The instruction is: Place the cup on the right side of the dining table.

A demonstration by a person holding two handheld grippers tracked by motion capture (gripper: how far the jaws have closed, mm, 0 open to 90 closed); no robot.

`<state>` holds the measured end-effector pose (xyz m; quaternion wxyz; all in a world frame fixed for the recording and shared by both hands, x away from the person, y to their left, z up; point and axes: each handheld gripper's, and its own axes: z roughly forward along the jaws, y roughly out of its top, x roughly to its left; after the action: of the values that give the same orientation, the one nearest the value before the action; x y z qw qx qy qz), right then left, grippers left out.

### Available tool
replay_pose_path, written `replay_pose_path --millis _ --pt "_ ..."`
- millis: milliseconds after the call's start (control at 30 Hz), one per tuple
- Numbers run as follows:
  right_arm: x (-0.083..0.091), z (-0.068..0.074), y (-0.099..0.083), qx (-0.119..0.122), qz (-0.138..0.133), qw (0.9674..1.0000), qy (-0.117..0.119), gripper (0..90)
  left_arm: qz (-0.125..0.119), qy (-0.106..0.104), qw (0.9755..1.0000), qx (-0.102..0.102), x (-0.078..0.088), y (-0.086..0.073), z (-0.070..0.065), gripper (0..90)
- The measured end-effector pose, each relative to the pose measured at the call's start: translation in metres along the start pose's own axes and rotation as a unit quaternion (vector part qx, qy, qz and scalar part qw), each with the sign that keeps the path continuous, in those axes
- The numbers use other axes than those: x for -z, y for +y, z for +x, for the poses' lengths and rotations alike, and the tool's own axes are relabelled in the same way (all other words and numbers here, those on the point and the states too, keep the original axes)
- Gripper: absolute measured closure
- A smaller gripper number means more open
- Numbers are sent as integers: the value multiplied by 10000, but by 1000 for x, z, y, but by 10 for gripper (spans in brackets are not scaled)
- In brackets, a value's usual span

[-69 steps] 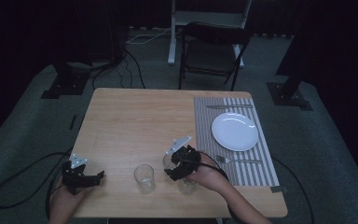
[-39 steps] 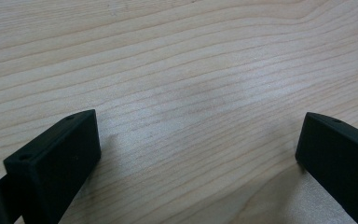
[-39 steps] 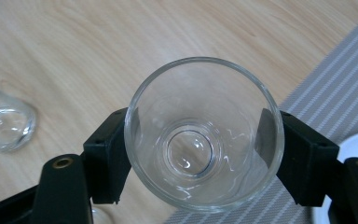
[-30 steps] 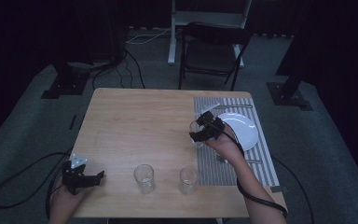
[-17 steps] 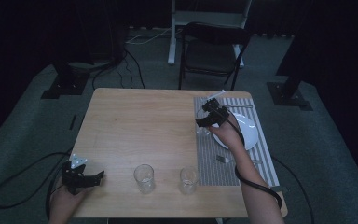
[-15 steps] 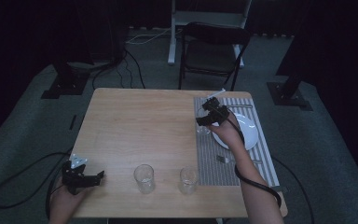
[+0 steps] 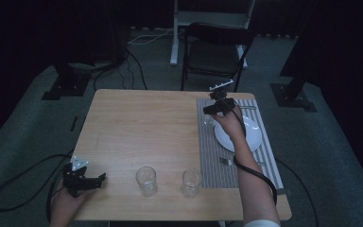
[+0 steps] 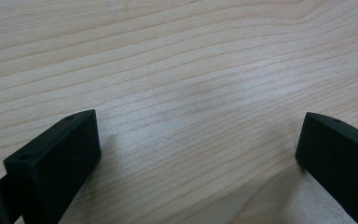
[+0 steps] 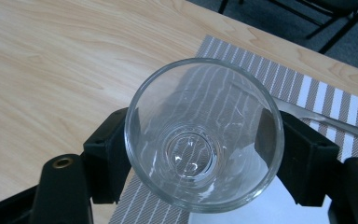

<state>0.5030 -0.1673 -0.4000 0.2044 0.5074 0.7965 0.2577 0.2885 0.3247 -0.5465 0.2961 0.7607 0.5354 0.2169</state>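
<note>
Item: clear drinking glass [image 9: 204, 135], upright, pinched across its wall by the right gripper [image 7: 216, 107], one black jaw on either side just below the rim. Location: above the far-left corner of the striped placemat [image 7: 211, 156], near the table's [image 7: 137, 127] far right corner, just beside the white plate [image 7: 253, 137].

Handling, as judged: rigid, light, smooth-walled and slippery; breakable if knocked or dropped. It widens towards the rim, so a grip high on the wall could slide; best hold is across the body from opposite sides with steady, moderate pressure, kept upright and set down gently.

Related stock: two similar glasses on the bare wood by the near edge, one [image 7: 146, 180] left of the other [image 7: 191, 182], both standing. A fork [image 7: 227, 161] lies on the placemat near the plate.

Left gripper [image 7: 82, 178]: at the near-left corner, jaws spread wide over bare wood, holding nothing.
</note>
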Motion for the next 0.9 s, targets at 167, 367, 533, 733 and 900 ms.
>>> replay_pose_path --millis 167,367,533,733,900 --pt "-15 -5 1 -139 65 9998 -148 280 -1 1 10000 2 0 0 0 2" --pt "-32 -11 4 -294 104 9993 -192 280 -7 10 10000 20 0 0 -1 2" --pt "-44 -13 8 -351 142 9990 -228 281 -5 20 10000 30 0 0 -1 2" --pt "-51 -14 17 -430 134 9987 -237 280 -5 20 10000 29 0 0 -1 2" --pt "-54 -17 23 -440 221 9983 -324 280 -5 20 10000 30 0 0 -1 2"
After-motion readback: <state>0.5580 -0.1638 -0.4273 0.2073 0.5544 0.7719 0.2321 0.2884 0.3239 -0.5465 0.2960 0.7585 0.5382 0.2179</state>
